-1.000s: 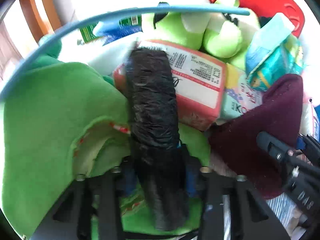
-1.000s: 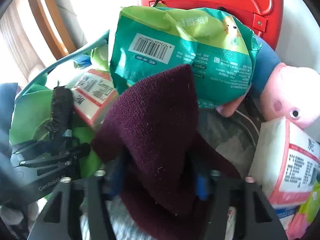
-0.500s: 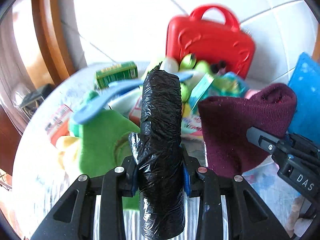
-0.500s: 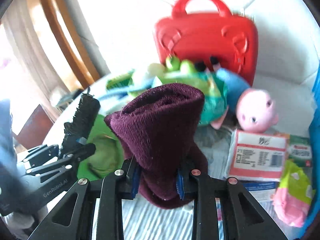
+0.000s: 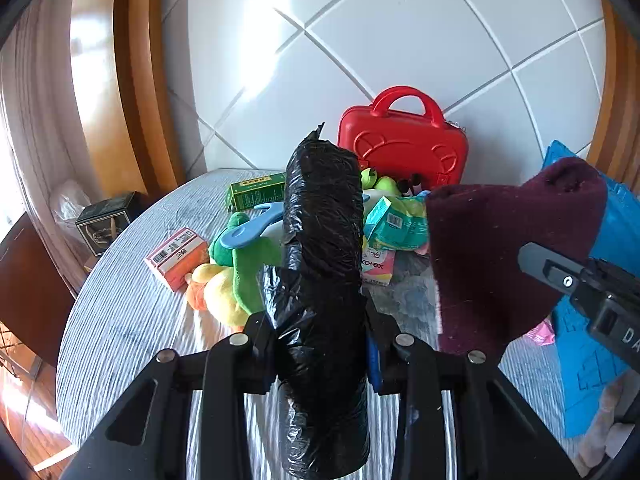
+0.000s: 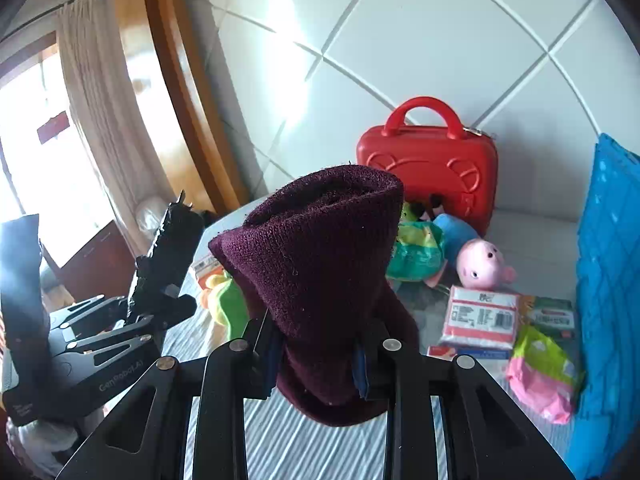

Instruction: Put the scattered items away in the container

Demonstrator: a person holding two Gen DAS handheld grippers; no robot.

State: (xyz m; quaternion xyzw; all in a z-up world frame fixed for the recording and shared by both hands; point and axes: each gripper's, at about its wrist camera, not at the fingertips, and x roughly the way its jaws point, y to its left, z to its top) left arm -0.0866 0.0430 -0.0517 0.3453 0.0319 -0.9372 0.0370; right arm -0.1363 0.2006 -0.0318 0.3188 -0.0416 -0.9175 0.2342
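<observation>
the left gripper is clamped on a black plastic roll, which stands upright between its jaws, held up above the table. the right gripper is closed on a maroon knit sock, also held up off the table, its cuff opening toward the top. in the left wrist view the sock hangs just right of the roll. the scattered items lie near the table's far edge: a red case standing against the tiled wall, a pink pig plush in front of it, a green plush and an orange box toward the left edge, a tissue pack and a pink-green packet toward the right edge. a blue container stands at the right edge, just beside the packet.
</observation>
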